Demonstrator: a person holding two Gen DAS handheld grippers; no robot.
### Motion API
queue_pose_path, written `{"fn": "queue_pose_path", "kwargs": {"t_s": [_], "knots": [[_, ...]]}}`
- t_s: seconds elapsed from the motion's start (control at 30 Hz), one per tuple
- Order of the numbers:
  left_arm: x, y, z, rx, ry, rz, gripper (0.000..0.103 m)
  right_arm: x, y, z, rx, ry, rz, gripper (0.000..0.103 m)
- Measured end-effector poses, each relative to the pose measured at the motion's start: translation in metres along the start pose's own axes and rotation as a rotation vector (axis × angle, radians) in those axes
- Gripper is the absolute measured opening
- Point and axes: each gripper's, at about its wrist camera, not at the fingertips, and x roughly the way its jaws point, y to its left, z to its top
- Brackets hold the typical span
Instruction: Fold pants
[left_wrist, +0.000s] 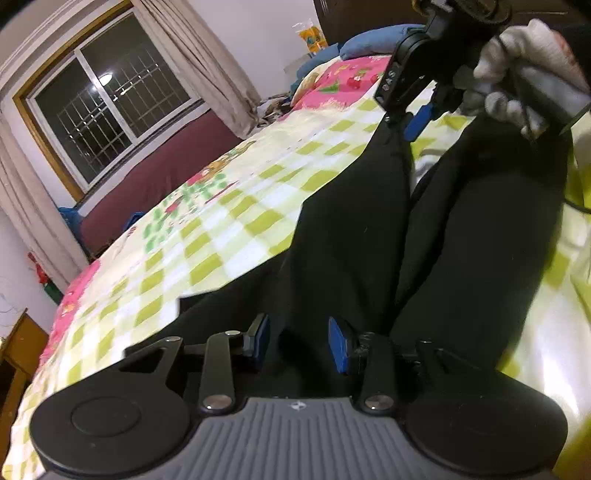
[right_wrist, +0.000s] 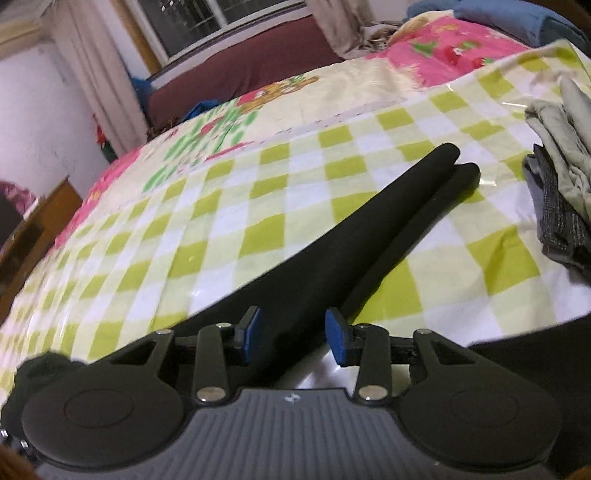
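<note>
I see open checked bedspread (right_wrist: 229, 221) left of pants (right_wrist: 332, 251); folded clothes pile (right_wrist: 557, 177) blocks bed's right edge.

We see a bed (right_wrist: 280, 206) under a green-checked sheet. On it lie black pants (right_wrist: 369, 236), legs side by side, and a clothes pile (right_wrist: 557, 192) near them.

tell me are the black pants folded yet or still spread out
Spread out: the black pants lie flat on the checked sheet, both legs side by side.

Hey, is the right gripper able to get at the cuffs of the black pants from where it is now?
Probably yes. The right gripper is open, and the black pants lie flat with nothing across the legs up to the cuffs.
</note>
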Motion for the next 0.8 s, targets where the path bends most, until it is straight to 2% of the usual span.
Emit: {"fn": "queue_pose_path", "kwargs": {"t_s": [0.3,0.57,0.8], "knots": [[0.015,-0.007,0.020,-0.003,-0.015,-0.028,0.053,0.024,-0.038,0.037,0.082,-0.142,-0.087,0.039],[0.037,-0.006,0.032,-0.025,-0.036,-0.027,0.055,0.062,-0.074,0.063,0.197,-0.100,-0.154,0.040],[0.044,-0.009,0.035,-0.026,-0.037,-0.030,0.056,0.083,-0.097,0.076,0.301,-0.108,-0.120,0.041]]}}
